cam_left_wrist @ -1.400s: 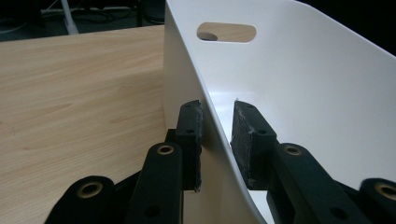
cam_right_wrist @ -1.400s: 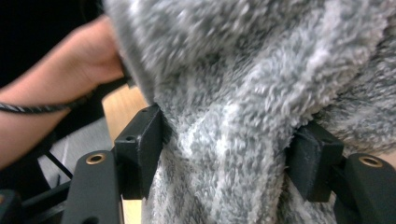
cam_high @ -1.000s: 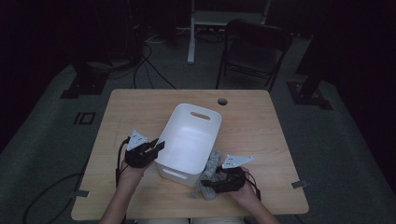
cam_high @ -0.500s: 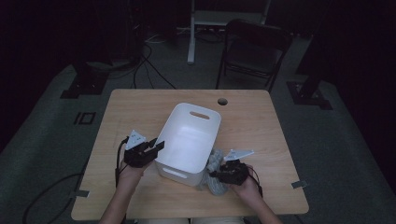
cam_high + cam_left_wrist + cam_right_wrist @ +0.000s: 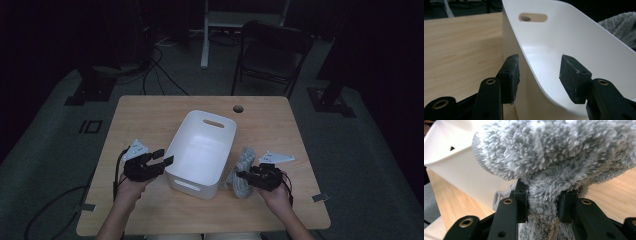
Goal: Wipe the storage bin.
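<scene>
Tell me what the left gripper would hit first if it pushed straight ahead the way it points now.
Most likely the white bin: the left gripper straddles its near side wall, one pad outside and one inside, neither pressing. Pushed on, the wall would probably run deeper between the open jaws until it meets the gripper's body.

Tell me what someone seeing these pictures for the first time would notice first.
Probably the white plastic bin in the middle of the wooden table, bright against the dark room. Next, the fluffy grey cloth bunched beside the bin's right wall, with the right gripper pinching a fold of it. The left gripper straddles the bin's left rim, one jaw outside and one inside; its jaws have just been opening and stand off the wall.
</scene>
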Tool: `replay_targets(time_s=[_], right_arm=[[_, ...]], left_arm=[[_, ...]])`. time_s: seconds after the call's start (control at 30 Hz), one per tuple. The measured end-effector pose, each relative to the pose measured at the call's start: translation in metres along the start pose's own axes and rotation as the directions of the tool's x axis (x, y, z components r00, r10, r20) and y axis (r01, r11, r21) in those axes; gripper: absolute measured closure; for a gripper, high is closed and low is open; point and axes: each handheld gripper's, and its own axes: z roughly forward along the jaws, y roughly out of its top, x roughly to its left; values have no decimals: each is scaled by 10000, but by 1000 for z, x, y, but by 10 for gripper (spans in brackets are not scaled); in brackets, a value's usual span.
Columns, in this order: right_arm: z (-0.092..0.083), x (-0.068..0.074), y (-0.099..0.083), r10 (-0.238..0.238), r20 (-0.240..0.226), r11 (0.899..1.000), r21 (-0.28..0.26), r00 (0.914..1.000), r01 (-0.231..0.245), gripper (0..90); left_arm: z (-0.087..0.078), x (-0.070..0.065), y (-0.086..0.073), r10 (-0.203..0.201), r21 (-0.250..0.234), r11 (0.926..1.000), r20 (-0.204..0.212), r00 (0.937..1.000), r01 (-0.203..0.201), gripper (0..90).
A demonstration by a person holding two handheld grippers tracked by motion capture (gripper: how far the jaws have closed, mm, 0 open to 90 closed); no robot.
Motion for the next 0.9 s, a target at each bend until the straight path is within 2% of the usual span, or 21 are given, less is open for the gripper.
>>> replay_targets(time_s=[0.13, 0.23, 0.4, 0.53, 0.7, 0.9], right_arm=[[-5, -11, -10, 370, 157, 9992, -126, 9992, -368, 672], [-9, -17, -11, 608, 206, 9977, -299, 9979, -602, 671], [-16, -19, -8, 609, 508, 9967, -568, 9969, -580, 671], [-19, -22, -7, 748, 397, 9950, -694, 9964, -720, 669], [-19, -22, -6, 738, 395, 9948, -739, 9965, -707, 666], [-18, -24, -6, 782, 441, 9945, -733, 9960, -749, 666]], left_arm=[[-3, -2, -3, 88, 207, 9997, 266, 9996, -93, 517], [-5, -4, -5, 1, 213, 9998, 255, 9997, -7, 519], [-11, -9, -8, -55, 268, 9996, 225, 9997, 49, 516], [-16, -13, -10, -256, 277, 9993, 474, 9985, 243, 500], [-18, -20, -11, -229, 392, 9990, 790, 9966, 198, 490], [-19, -36, -11, 230, 467, 9986, 451, 9987, -251, 437]])
